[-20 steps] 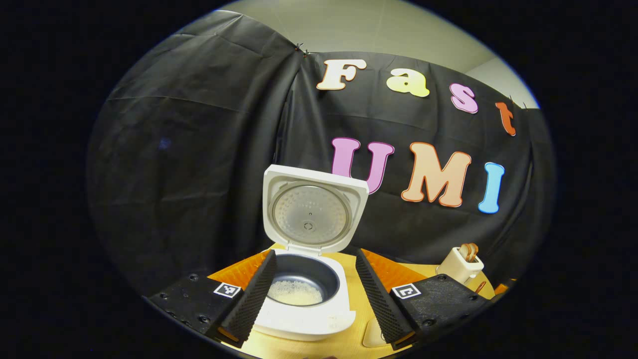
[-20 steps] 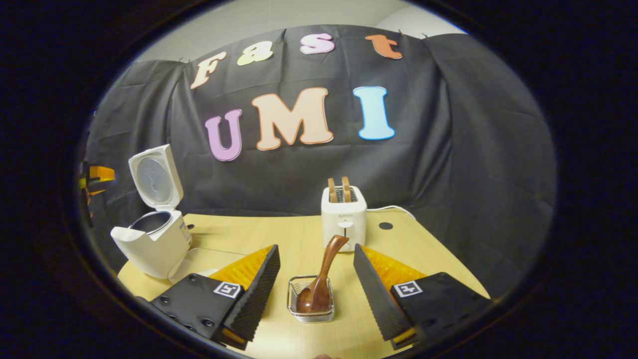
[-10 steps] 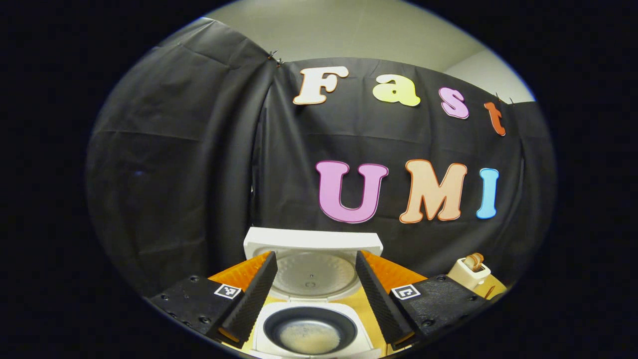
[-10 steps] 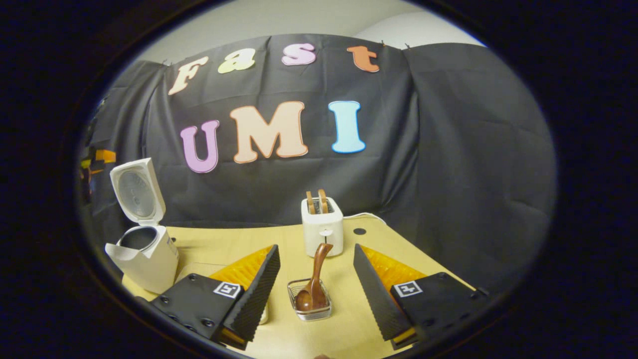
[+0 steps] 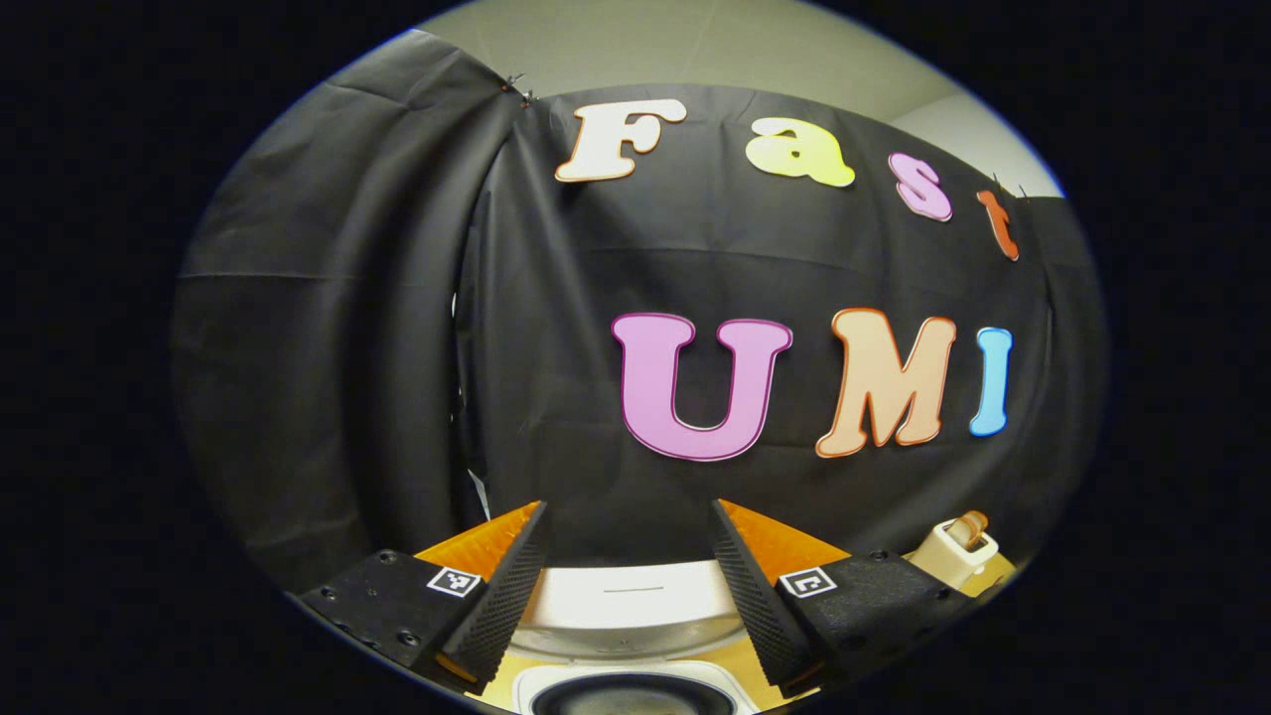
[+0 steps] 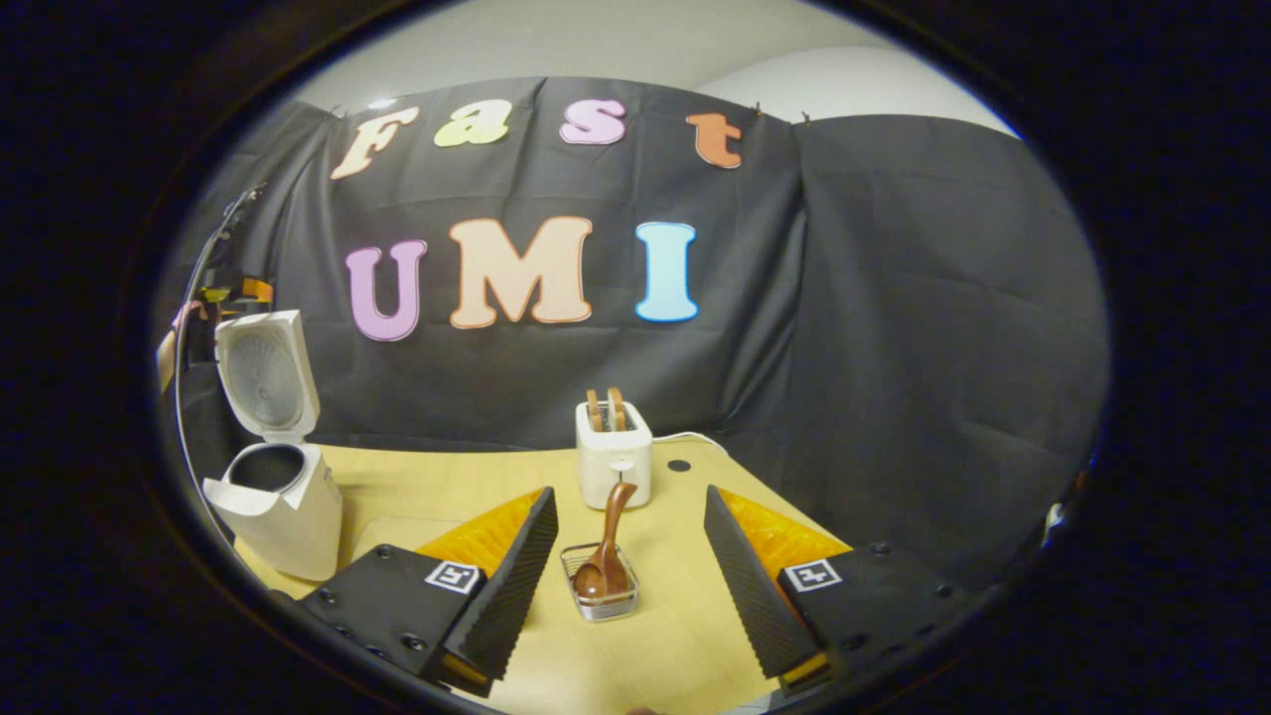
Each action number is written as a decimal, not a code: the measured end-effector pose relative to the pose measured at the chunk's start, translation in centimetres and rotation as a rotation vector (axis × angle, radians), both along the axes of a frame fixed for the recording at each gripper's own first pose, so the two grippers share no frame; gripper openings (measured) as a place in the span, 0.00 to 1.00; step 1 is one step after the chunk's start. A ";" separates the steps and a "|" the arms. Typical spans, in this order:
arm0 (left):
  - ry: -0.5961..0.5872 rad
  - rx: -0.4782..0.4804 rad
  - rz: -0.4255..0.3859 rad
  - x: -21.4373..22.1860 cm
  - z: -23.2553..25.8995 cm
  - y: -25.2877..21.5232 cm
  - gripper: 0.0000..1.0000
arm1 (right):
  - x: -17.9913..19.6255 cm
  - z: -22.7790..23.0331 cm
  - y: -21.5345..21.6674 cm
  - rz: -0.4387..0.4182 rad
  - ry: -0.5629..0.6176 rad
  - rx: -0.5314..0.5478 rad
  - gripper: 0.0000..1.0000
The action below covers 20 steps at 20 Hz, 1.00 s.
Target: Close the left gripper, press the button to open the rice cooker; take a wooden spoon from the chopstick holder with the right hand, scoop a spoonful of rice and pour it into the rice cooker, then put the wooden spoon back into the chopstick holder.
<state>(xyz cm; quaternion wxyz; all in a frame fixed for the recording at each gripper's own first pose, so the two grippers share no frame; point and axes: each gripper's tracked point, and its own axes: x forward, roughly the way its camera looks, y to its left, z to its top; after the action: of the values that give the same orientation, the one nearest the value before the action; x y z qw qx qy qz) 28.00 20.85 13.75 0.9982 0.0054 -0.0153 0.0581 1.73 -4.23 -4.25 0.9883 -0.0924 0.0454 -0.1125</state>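
Wooden spoon (image 6: 604, 556) is sitting bowl-down in its holder (image 6: 599, 596), job looking finished, with right gripper (image 6: 631, 581) and left gripper (image 5: 628, 601) both hanging wide apart over the open rice cooker (image 6: 273, 477).

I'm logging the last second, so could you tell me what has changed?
Both tongs pulled back, open and empty: the cooker slid down the left view, and the spoon and holder shrank between the right tongs. Lid stays open, spoon in holder.

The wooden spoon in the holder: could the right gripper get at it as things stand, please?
Probably yes: the right gripper is open, the wooden spoon stands in its holder straight ahead between the fingers, and bare table lies between.
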 end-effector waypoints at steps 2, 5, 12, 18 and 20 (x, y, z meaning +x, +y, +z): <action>0.037 -0.012 -0.004 1.3 -1.0 0.2 0.93 | -1.2 0.3 -0.5 -0.031 -0.004 -0.009 0.96; 0.035 0.001 -0.019 1.9 -0.9 0.0 0.92 | -2.3 0.4 -0.9 -0.064 -0.007 -0.008 0.95; 0.058 0.003 -0.032 0.7 -1.6 -0.1 0.93 | -2.6 0.4 -1.1 -0.069 -0.008 0.003 0.93; 0.036 0.015 -0.031 -2.2 -2.3 -1.0 0.93 | -1.7 0.8 -1.4 -0.028 -0.018 0.007 0.95; 0.033 0.020 -0.025 -3.6 -3.1 -1.4 0.93 | -1.4 0.9 -1.6 -0.012 -0.016 0.006 0.95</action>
<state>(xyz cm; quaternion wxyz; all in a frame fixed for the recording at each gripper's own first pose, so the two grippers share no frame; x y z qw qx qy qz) 24.35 19.40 10.68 0.9989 0.0160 0.0004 0.0451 0.33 -5.86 -3.35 0.9883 -0.0880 0.0384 -0.1189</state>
